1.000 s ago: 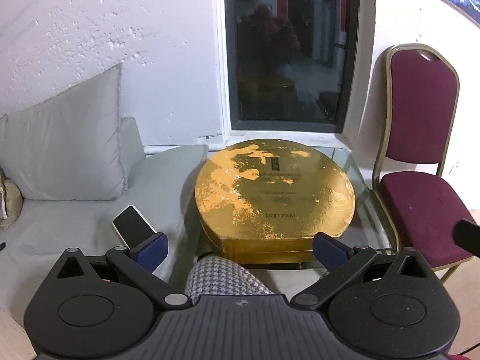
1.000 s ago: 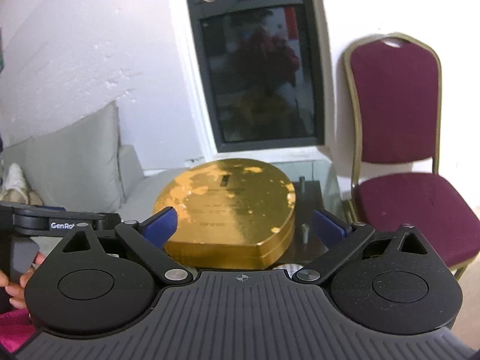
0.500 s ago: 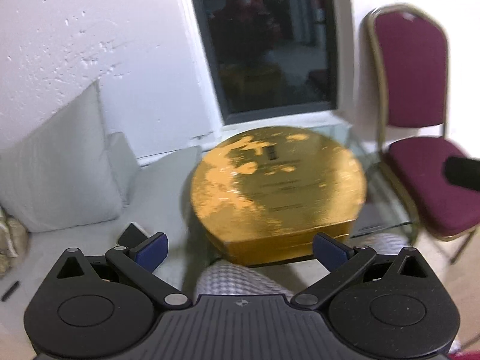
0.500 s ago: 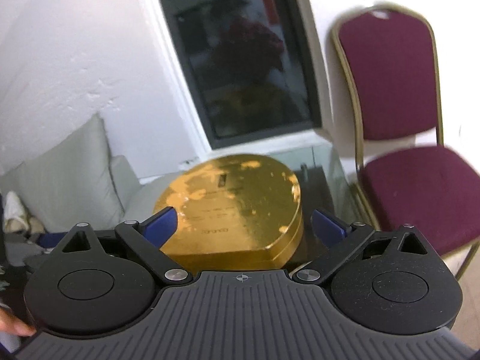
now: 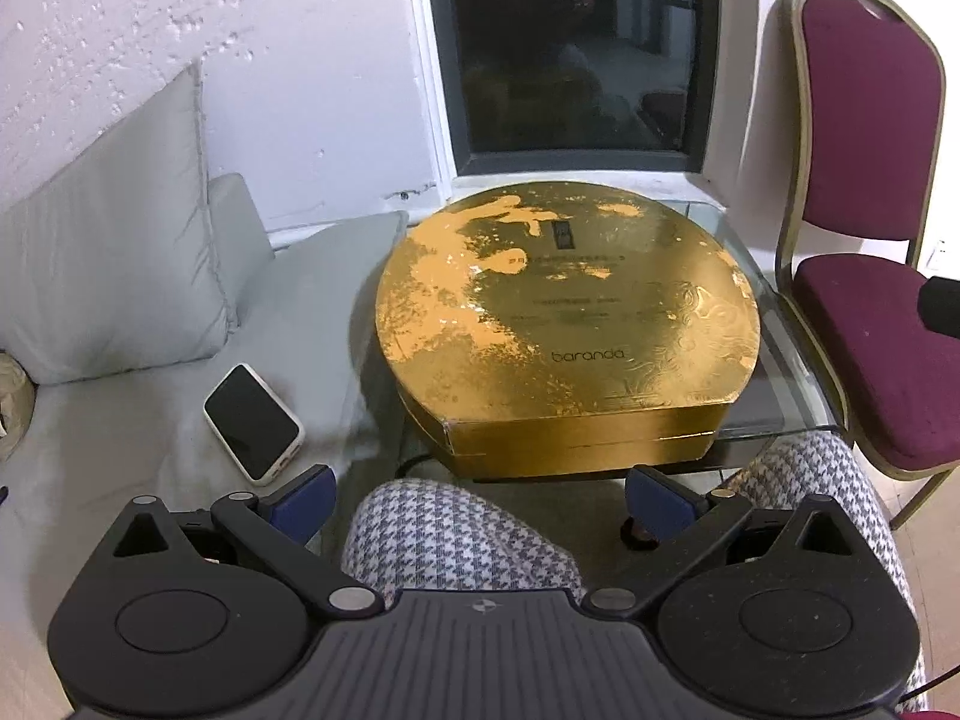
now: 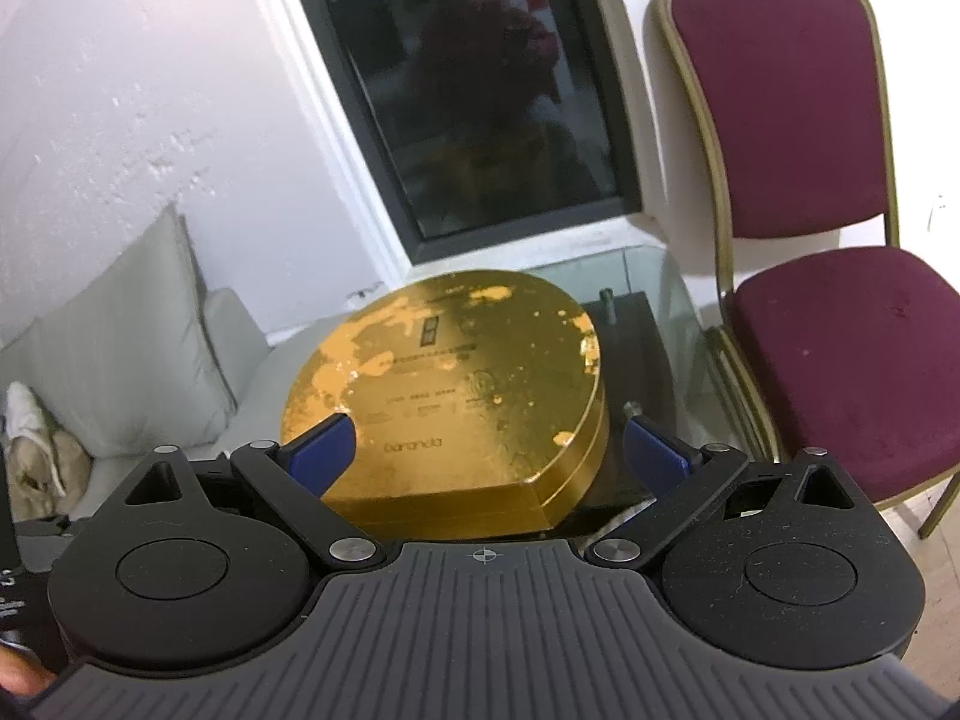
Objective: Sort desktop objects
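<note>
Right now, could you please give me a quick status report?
Both tongs open, empty: left, right. Gold box untouched on glass table. Phone on sofa beside it. Knee under left tongs.

Both wrist views face forward from seated height; share gold box point(image 5: 564, 324), chair point(image 6: 804, 276).

White rough-plaster wall point(image 5: 270, 60) with a dark-framed window point(image 5: 576, 48), glass dark and reflective. Maroon padded chair point(image 6: 810, 192) with gold metal frame at right, beside the glass worktop point(image 5: 780, 372). Grey sofa point(image 5: 150, 420) at left with a grey cushion point(image 5: 120, 240) against the wall. Pale floor point(image 6: 936, 570) under the chair.
</note>
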`<state>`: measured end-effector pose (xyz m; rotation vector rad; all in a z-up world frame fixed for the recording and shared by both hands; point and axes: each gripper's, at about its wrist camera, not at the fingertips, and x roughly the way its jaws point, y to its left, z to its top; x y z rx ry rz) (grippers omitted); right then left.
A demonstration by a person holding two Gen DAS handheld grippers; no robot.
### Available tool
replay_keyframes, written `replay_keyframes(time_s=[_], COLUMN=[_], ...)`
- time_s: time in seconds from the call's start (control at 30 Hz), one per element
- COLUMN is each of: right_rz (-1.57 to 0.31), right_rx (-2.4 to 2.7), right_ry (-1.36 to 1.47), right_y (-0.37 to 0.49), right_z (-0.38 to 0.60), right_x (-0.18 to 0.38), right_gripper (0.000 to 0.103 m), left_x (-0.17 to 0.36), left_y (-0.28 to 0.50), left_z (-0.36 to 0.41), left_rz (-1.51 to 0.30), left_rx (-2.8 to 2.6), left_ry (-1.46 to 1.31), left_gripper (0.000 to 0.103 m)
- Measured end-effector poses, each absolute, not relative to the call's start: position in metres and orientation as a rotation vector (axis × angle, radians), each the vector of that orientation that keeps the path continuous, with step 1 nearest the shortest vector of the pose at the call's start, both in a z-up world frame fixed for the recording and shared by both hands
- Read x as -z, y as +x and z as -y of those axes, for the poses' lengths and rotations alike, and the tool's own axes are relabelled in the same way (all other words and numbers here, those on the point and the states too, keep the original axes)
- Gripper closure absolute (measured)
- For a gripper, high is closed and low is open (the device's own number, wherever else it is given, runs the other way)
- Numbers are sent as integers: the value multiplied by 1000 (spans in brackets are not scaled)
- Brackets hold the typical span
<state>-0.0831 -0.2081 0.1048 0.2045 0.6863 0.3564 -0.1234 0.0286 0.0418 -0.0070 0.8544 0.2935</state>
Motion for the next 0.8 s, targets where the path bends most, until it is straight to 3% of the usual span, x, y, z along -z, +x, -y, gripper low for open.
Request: replay_keyframes(time_s=[0.8], right_rz=[-783], right_rx=[-413], right_ry=[187], right_y=[-4], right_z=[187], right_x=[-83], right_gripper=[4], left_x=[-36], left_y=[-44], left_z=[-38], left_rz=[-979], left_rx=[-348], left_ry=[-80], left_gripper=[1])
